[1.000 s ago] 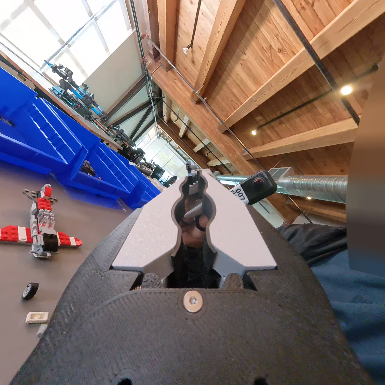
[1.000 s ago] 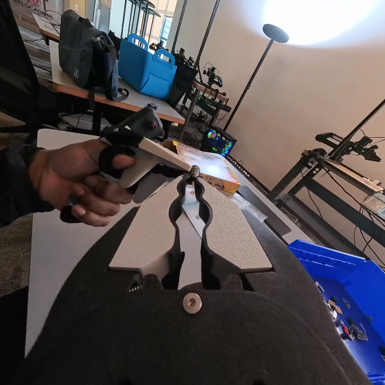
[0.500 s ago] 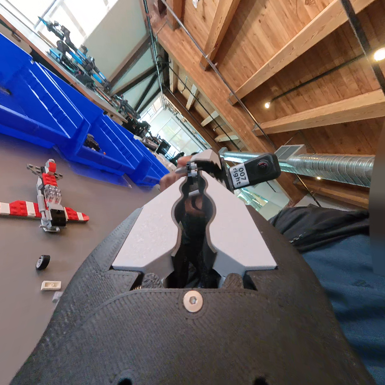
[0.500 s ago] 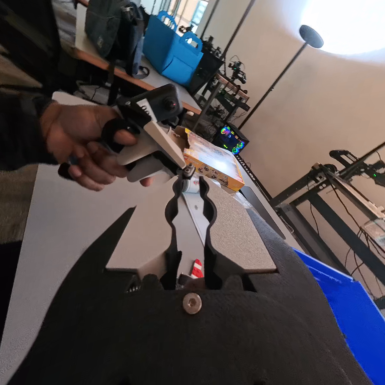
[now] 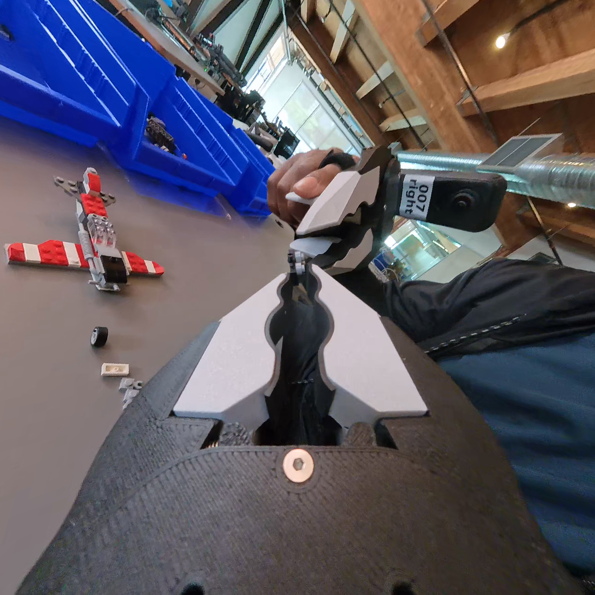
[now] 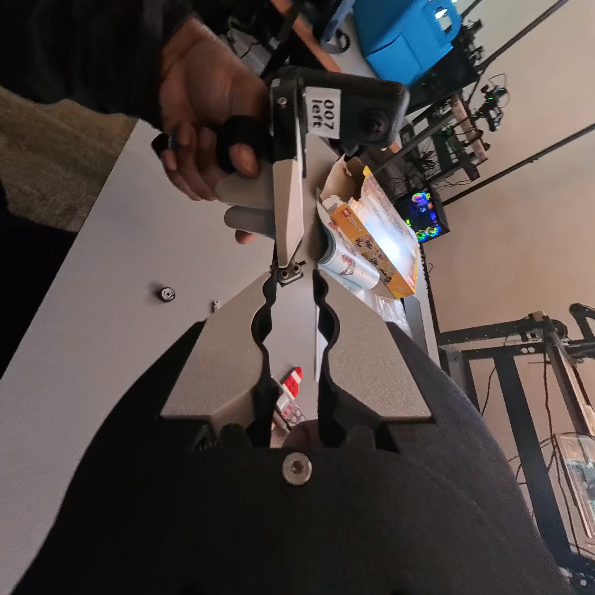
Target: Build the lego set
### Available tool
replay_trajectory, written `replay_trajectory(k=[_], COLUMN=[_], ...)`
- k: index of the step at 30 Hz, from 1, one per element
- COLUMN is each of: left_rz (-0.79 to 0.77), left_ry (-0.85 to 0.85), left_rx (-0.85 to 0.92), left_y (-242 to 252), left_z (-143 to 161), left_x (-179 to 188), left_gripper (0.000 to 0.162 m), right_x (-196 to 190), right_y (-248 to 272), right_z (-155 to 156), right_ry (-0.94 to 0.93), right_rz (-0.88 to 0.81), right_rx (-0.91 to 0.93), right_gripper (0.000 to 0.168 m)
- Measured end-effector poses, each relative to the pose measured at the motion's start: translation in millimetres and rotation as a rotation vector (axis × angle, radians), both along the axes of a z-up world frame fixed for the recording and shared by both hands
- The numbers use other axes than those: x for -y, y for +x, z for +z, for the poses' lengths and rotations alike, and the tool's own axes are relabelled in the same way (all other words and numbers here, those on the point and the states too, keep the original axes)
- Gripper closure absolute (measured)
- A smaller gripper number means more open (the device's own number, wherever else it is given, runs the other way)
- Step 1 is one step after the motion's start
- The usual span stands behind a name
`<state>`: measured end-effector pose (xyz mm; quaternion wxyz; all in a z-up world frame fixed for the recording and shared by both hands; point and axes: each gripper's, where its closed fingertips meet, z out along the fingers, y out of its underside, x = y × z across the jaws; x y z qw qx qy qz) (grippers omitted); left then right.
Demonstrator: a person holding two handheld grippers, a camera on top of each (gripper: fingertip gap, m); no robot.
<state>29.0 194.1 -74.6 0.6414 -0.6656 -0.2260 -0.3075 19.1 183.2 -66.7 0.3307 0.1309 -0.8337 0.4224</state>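
1. Left wrist view, 12 o'clock, nearest: left gripper pinched together on a small grey piece, with the piece protruding past the tips.
2. Just beyond, also at 12 o'clock: right gripper, fingers slightly apart, tips just beside the grey piece. Contact not discernible. Gripped at the handle by a hand.
3. At 9 o'clock on the table, near to far: small grey parts, white plate, black wheel. All lying loose, none touching the grippers.
4. At 10 o'clock, farther out: red-and-white lego plane, flat on the table, well apart from both grippers.
5. At 11 o'clock, behind the plane: blue bins, with dark loose parts in one compartment.
6. Right wrist view, 12 o'clock: right gripper with fingers apart. Grey piece in the gap, close to the 9 o'clock finger, clamped in the left gripper.
7. At 1 o'clock, beyond the tips: booklet, then a yellow lego box with a torn-open end.
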Motion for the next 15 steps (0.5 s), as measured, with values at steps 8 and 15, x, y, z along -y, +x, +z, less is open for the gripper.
replay_trajectory(k=[8, 15], left_rz=[-0.029, -0.02], left_ry=[-0.078, -0.208], left_rx=[-0.036, -0.073], left_y=[6.6, 6.0], left_z=[-11.2, -31.0], left_x=[-0.5, -1.2], left_gripper=[0.152, 0.153], right_x=[0.1, 0.6], right_y=[9.1, 9.4], right_z=[-15.1, -36.8], right_ry=[0.169, 0.338], right_rz=[0.095, 0.13], right_rx=[-0.001, -0.048], right_gripper=[0.151, 0.151])
